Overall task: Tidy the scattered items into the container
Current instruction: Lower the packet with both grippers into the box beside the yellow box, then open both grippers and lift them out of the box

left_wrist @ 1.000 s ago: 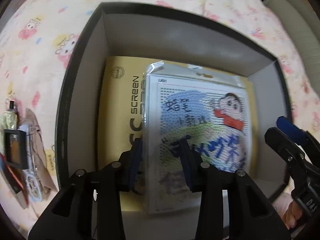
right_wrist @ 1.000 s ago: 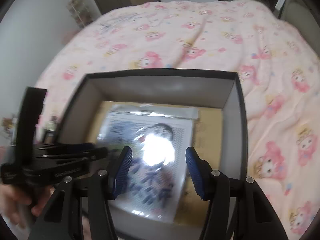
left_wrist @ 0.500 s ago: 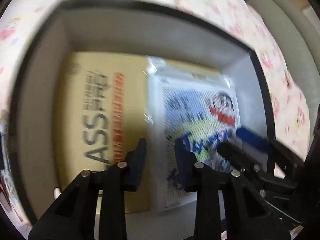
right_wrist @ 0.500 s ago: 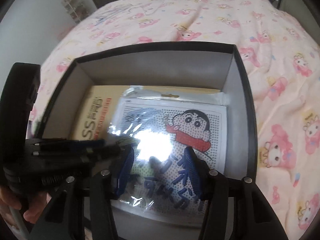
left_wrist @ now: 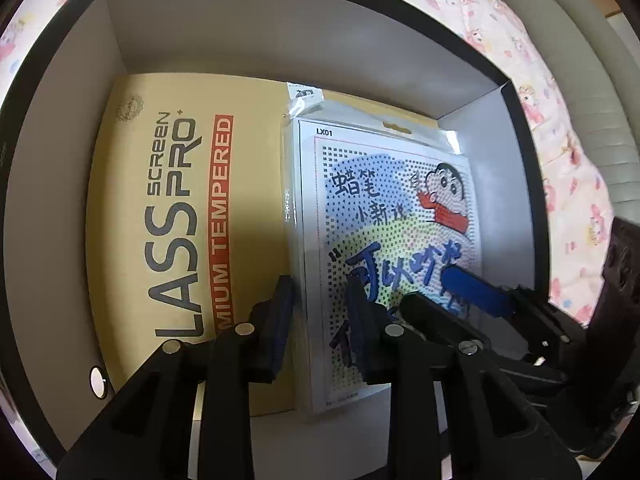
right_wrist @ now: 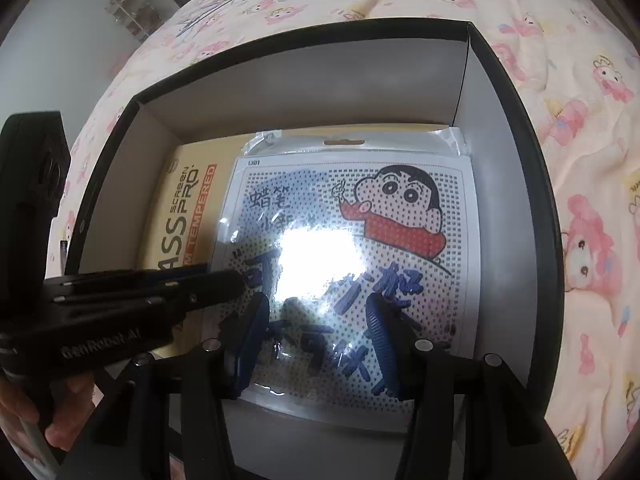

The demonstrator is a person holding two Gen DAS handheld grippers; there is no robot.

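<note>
- Card (left_wrist: 384,216), a cartoon print in a clear bag, lies flat inside the box (left_wrist: 280,32). In the left wrist view we see it on the 3 o'clock half of the floor.
- It overlaps the yellow pack (left_wrist: 160,220), which fills the 9 o'clock half. The card's right edge runs just beside the box's 3 o'clock wall.
- Left gripper (left_wrist: 320,320): jaws have just been closing and now stand at a narrow gap. We see the card's left edge through the gap, with nothing pinched. One finger is over the pack, the other over the card.
- Right gripper (right_wrist: 316,344): jaws have just been closing a little and are spread fairly wide. It hangs over the card's 6 o'clock half with nothing between them.
- In the right wrist view the left gripper comes in from 9 o'clock, with a hand (right_wrist: 24,404) on its grip at 8 o'clock.
- In the left wrist view the right gripper comes in from 4 o'clock.
- Glare on the bag hides the card's middle in the right wrist view.
- Box sits on a pink cartoon bedspread (right_wrist: 580,160).
</note>
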